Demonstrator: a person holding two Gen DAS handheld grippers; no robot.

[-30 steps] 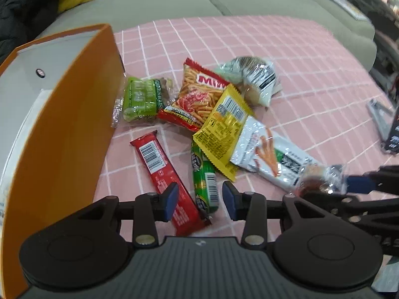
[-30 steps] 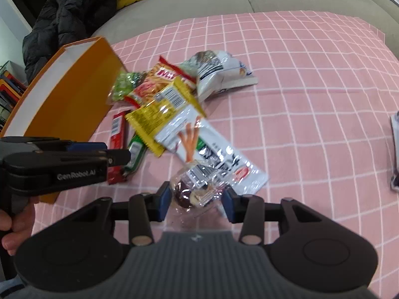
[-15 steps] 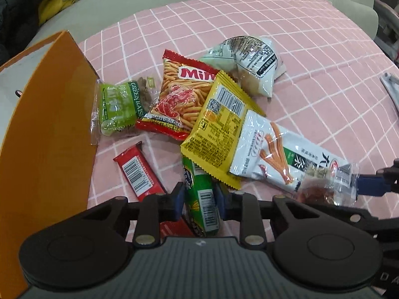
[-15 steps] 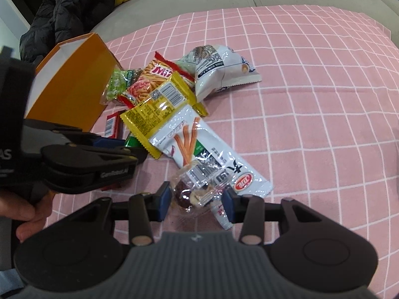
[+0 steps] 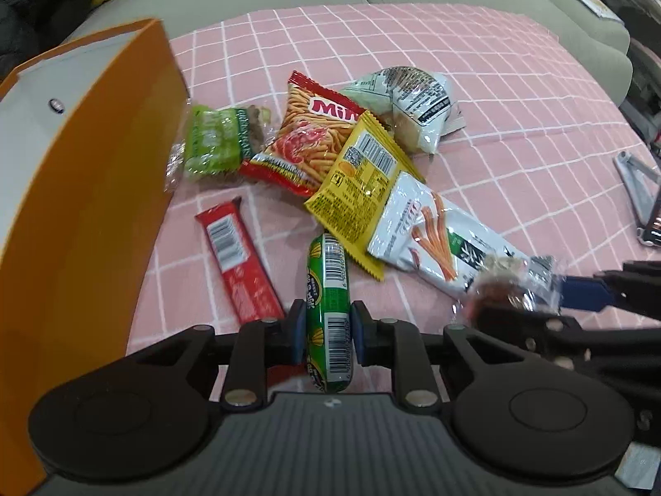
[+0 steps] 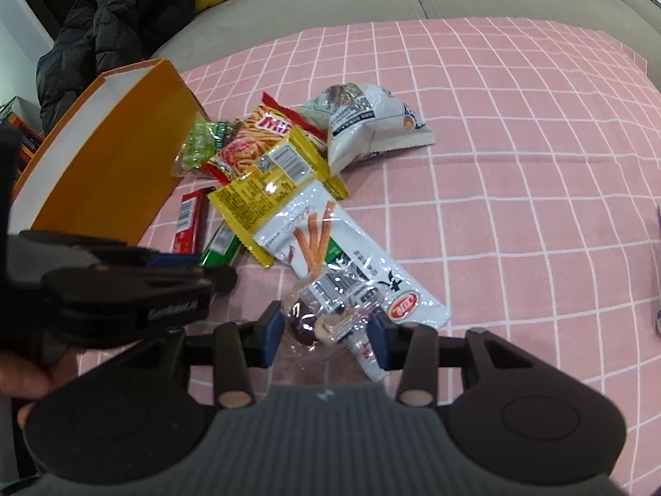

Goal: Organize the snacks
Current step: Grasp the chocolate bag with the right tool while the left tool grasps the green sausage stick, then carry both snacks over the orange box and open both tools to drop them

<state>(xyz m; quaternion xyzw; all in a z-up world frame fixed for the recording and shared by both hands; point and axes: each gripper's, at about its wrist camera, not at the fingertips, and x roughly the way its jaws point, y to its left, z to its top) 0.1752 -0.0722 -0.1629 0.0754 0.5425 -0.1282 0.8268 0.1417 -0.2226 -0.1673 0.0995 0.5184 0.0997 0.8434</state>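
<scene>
Green wrapper first: our left tool is closing on the green stick pack, both pads pressing its sides, its far end tucked under the yellow packet. Our right tool is pinching a clear wrapped sweet that lies on the white bag on the pink checked cloth. The orange box waits just left of the pile. We see two risks: the slick round pack could squirt out of the pads, and lifting it may drag the yellow packet along. The crinkly clear wrapper might slip too, since we grip film, not the sweet.
</scene>
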